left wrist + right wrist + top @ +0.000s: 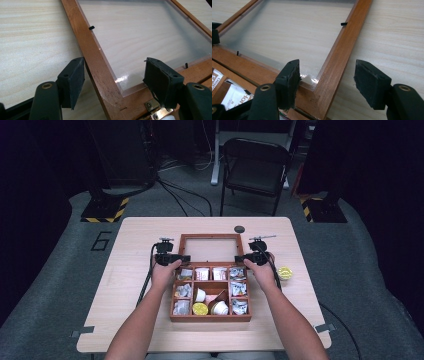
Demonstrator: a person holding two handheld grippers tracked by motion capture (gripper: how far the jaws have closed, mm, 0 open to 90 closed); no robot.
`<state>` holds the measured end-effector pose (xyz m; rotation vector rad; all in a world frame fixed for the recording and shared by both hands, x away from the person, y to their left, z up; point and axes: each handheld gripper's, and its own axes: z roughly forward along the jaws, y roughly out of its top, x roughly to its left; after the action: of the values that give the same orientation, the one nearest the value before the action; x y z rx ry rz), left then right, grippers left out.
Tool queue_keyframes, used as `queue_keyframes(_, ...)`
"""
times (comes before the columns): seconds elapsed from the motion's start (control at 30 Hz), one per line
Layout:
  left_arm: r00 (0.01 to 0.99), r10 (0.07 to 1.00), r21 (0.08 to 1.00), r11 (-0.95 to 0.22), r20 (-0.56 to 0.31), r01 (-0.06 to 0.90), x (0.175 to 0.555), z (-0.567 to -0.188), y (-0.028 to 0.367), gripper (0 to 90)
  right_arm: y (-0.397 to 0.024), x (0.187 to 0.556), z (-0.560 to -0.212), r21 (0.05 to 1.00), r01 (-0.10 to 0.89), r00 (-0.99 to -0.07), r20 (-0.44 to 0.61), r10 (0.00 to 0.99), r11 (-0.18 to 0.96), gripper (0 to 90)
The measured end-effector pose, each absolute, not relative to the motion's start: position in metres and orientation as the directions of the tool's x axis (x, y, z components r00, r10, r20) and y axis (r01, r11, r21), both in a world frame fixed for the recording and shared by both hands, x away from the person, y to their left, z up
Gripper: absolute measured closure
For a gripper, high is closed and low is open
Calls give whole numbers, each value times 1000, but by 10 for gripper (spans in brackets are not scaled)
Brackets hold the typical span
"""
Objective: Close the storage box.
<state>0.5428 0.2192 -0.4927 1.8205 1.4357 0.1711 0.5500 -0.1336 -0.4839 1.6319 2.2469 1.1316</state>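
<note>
Wooden lid (210,237) between open tongs

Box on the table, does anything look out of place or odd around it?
One yellow cup sits alone on the table, right of the box, while its like lie inside. The lid lies flat open behind, both grippers' open jaws straddling its side rails. Nothing is spilled.
</note>
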Motion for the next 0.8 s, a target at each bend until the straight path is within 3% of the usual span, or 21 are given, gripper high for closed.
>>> queue_keyframes(0.8,352,861,646,-37,-367,763,545,-496,219,286,-127,561,-486,615,776,-408,322,854,139,313)
